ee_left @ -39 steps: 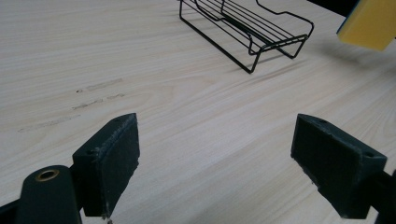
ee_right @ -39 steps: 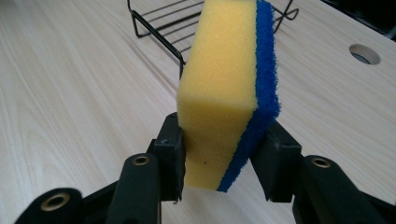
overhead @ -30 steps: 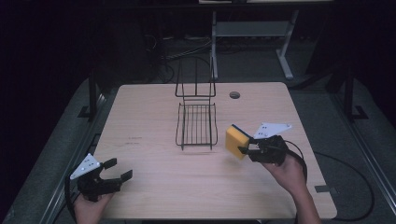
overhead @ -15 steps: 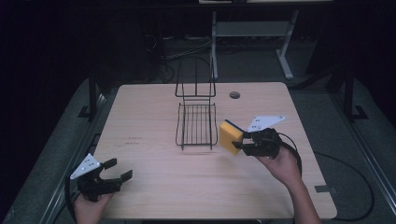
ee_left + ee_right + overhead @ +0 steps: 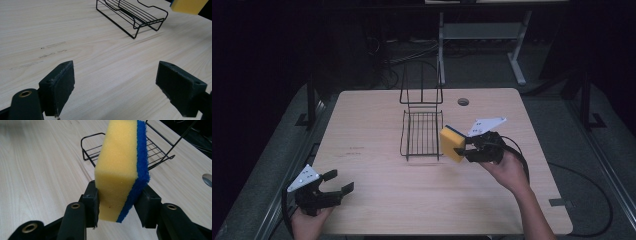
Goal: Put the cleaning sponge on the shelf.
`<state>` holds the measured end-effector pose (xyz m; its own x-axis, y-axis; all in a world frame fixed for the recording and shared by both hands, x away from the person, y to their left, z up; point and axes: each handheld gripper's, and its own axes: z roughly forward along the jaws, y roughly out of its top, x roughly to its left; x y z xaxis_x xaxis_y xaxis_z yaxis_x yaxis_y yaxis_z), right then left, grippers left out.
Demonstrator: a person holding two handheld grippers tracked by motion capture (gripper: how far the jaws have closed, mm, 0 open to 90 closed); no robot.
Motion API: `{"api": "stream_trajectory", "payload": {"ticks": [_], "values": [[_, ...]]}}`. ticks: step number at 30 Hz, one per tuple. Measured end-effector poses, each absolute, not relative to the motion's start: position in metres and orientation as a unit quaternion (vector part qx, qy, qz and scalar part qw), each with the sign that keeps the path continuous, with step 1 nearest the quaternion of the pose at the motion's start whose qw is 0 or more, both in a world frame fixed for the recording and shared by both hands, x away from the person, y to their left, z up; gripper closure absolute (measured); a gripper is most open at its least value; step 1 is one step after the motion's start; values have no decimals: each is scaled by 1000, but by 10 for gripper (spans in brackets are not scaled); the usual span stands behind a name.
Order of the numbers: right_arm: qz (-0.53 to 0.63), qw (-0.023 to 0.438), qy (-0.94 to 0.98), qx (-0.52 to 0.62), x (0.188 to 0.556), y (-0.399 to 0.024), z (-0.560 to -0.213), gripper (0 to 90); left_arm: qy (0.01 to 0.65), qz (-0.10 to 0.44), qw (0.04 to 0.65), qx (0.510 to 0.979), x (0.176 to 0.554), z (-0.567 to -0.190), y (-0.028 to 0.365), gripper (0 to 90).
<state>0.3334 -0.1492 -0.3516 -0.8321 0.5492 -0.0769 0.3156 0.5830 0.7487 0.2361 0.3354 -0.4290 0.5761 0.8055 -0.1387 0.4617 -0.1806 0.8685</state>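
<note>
Sponge (image 5: 452, 143) clamped in right gripper (image 5: 466, 148), now nearer wire rack (image 5: 421, 134); left gripper (image 5: 341, 184) apart.

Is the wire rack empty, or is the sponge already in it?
Empty. The wire rack shows bare bars; the sponge sits clamped in the right claw, raised beside the rack's right edge.

table (image 5: 377, 165): light wood | cable hole (image 5: 463, 102): far edge, right of centre

The sponge (image 5: 117, 170) is soft yellow foam with a rough blue scouring layer; the rack (image 5: 421, 134) is thin black wire; the worktop (image 5: 377, 125) is pale matt wood.
</note>
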Motion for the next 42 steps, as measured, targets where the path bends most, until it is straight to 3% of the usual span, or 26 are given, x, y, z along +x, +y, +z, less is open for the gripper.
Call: {"api": "stream_trajectory", "payload": {"ticks": [42], "values": [[389,118,892,198,386,-101,-348,568,424,178,485,744,236,-428,337,147]]}}
